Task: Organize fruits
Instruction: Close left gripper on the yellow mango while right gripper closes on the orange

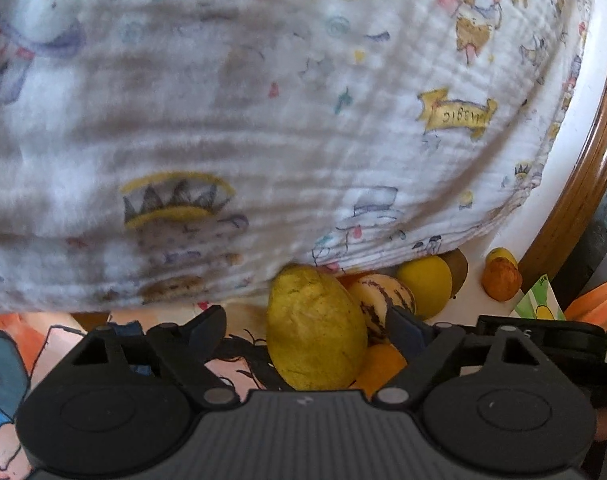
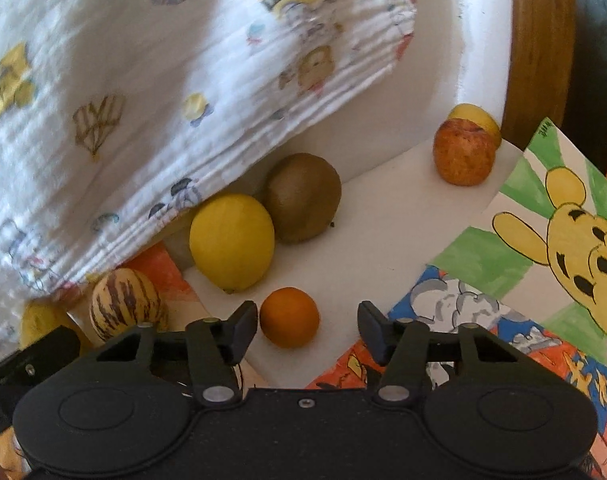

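Note:
In the left wrist view my left gripper [image 1: 307,324] is open, and a yellow-green mango [image 1: 315,328] lies between its fingers, untouched by either pad as far as I can see. Behind it lie a striped pepino melon [image 1: 383,300], a lemon [image 1: 425,284] and a reddish fruit [image 1: 501,280]. In the right wrist view my right gripper [image 2: 308,326] is open around a small orange [image 2: 289,317], not touching it. A lemon [image 2: 232,242], a kiwi [image 2: 303,197], the striped melon [image 2: 125,304] and a reddish apple [image 2: 463,152] lie beyond.
A white printed cloth [image 2: 143,100] hangs over the fruits and hides what is behind it; it fills most of the left wrist view [image 1: 263,120]. Painted cartoon pictures [image 2: 543,220] lie at the right. A wooden rim [image 2: 541,40] bounds the white surface [image 2: 383,232].

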### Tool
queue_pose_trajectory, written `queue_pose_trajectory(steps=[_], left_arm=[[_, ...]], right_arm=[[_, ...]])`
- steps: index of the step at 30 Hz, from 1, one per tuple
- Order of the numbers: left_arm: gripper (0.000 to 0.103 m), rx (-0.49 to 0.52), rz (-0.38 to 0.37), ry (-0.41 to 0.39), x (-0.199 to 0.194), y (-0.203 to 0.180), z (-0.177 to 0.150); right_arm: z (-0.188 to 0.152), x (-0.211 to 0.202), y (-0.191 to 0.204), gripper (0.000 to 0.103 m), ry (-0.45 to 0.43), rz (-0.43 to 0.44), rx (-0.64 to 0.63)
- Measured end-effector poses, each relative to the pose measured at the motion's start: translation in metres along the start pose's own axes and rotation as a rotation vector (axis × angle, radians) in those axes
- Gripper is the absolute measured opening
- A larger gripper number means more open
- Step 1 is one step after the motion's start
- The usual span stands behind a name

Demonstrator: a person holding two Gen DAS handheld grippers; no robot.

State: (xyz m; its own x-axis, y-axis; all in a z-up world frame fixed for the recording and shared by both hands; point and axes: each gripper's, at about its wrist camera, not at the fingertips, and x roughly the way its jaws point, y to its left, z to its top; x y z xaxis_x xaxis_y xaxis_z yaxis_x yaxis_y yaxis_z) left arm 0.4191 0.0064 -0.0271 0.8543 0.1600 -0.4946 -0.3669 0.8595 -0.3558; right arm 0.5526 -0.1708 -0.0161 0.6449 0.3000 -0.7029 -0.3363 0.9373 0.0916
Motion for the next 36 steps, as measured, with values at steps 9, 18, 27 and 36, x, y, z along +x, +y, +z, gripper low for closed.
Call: queue_pose_trajectory(steps=[9, 18, 27, 36], left_arm=[[0.085, -0.018, -0.009, 0.009, 0.000, 0.006, -0.001], [0.073, -0.049, -0.024, 0.008, -0.004, 0.014, 0.000], [0.069, -0.060, -0.045, 0.017, -0.007, 0.018, 0.001], [0.058, -0.094, -0.107, 0.030, -0.007, 0.025, 0.000]], right_arm=[[-0.005, 0.003, 0.012, 0.043, -0.012, -0.020, -0.075], [-0.010, -0.001, 0.026, 0.034, -0.026, -0.018, -0.142], [-0.015, -0.009, 0.033, 0.034, -0.017, -0.017, -0.189], [-0.019, -0.022, 0.044, 0.034, -0.028, -0.008, -0.206]])
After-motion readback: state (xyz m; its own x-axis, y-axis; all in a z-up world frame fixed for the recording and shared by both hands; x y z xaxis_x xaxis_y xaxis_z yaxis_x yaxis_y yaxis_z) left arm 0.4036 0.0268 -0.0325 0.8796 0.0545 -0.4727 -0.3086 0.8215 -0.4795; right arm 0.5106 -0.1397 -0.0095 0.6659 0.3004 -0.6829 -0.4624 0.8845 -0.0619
